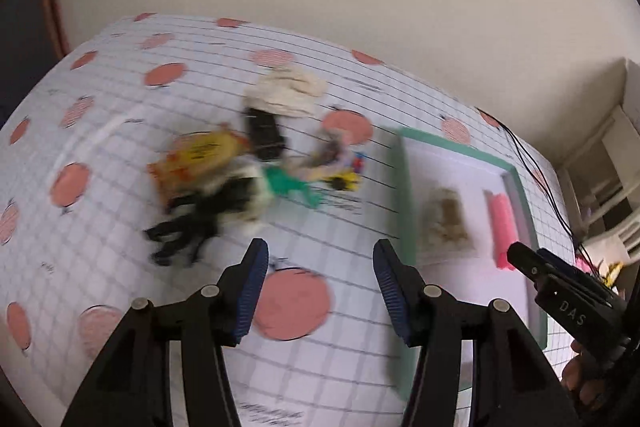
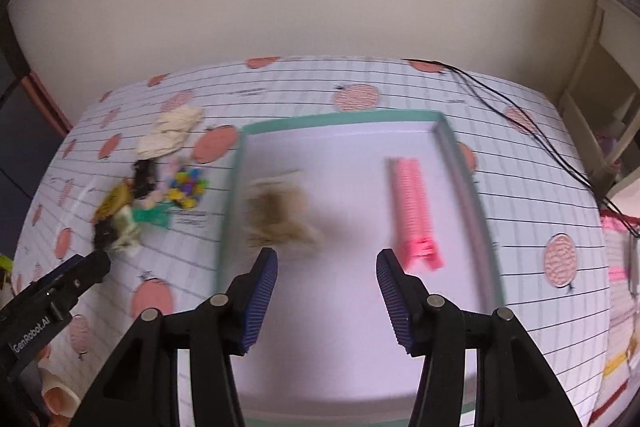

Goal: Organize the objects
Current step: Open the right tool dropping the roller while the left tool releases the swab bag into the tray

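A heap of small items lies on the patterned tablecloth: a yellow packet (image 1: pixel 200 155), a black strappy thing (image 1: pixel 188 231), a green piece (image 1: pixel 292 183), a cream cloth (image 1: pixel 288 89) and colourful beads (image 2: pixel 188 187). To its right stands a green-rimmed tray (image 2: pixel 336 121) holding a beige fuzzy item (image 2: pixel 280 219) and a pink comb-like clip (image 2: pixel 412 207). My left gripper (image 1: pixel 320 259) hangs open above the cloth between heap and tray. My right gripper (image 2: pixel 326 267) is open over the tray, nothing between its fingers. Both views are motion-blurred.
The table (image 2: pixel 520 227) sits against a plain wall. Black cables (image 2: pixel 532 147) run across its right side. White shelving (image 2: pixel 600 99) stands to the right. The right gripper's body (image 1: pixel 568 291) shows at the right of the left wrist view.
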A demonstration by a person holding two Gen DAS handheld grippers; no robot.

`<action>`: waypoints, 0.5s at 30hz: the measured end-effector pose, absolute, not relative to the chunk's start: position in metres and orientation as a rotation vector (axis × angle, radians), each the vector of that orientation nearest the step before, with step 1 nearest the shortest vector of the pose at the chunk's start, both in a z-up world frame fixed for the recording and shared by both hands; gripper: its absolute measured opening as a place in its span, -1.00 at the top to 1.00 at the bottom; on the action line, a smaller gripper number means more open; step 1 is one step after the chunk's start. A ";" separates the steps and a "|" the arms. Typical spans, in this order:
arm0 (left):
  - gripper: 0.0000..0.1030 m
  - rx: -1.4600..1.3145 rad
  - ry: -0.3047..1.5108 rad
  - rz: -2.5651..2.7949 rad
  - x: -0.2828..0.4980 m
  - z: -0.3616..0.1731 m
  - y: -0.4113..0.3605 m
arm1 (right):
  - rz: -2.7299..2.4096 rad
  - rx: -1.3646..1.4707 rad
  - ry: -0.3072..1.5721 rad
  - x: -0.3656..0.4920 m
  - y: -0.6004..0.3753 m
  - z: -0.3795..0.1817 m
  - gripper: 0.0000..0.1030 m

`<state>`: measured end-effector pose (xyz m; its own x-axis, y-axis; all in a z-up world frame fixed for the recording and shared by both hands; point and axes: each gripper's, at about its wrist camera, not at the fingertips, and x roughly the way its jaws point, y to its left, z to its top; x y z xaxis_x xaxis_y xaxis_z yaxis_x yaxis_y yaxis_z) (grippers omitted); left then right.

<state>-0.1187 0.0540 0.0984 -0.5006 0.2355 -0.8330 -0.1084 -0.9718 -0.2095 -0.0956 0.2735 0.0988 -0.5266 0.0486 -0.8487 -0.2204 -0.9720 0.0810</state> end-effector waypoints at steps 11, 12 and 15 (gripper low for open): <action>-0.57 -1.441 -0.274 2.734 -0.115 0.097 -0.033 | 2.721 -1.507 0.156 -0.108 0.185 0.094 -0.07; -0.60 -1.438 -0.278 2.754 -0.115 0.097 -0.040 | 2.730 -1.513 0.143 -0.110 0.178 0.093 -0.07; -0.64 -1.447 -0.321 2.794 -0.118 0.095 -0.062 | 2.745 -1.532 0.112 -0.116 0.161 0.087 -0.07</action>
<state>-0.1176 -0.0624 0.0950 -0.5813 0.0739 -0.8103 0.1118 -0.9792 -0.1695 -0.1164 0.1609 0.0867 -0.5256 -0.0384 -0.8499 -0.0310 -0.9975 0.0642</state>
